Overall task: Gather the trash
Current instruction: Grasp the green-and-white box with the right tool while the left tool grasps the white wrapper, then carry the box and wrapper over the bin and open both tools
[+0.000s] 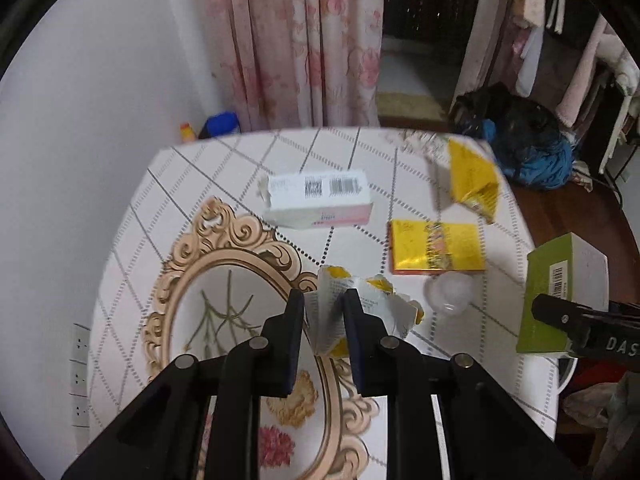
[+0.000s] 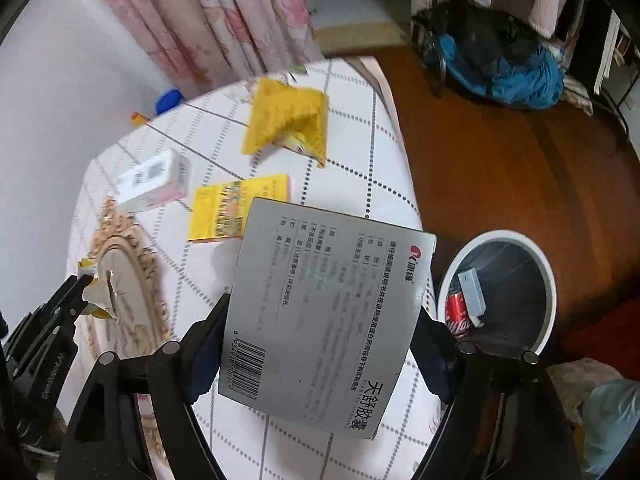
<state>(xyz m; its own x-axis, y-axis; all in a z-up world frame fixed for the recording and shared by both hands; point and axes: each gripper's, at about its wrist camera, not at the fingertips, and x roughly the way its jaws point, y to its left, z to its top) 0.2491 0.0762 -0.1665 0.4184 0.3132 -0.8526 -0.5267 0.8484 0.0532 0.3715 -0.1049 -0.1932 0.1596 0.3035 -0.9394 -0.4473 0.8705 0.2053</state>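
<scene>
Between the right jaws sits a clamped grey box (image 2: 324, 316); left jaws pinch crumpled wrapper (image 1: 352, 312).

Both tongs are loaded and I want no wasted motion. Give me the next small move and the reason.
Probably swing the right tongs rightward over the white bin and release: they already clamp the grey medicine box, and the open bin sits just beside the table edge.

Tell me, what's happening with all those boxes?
Someone is clearing trash off the table with two tongs. The left tongs pinch a crumpled yellow-and-white wrapper. The right tongs hold a green-and-grey medicine box near the white bin, which already has a red can inside. A white box and two yellow packages wait.
</scene>
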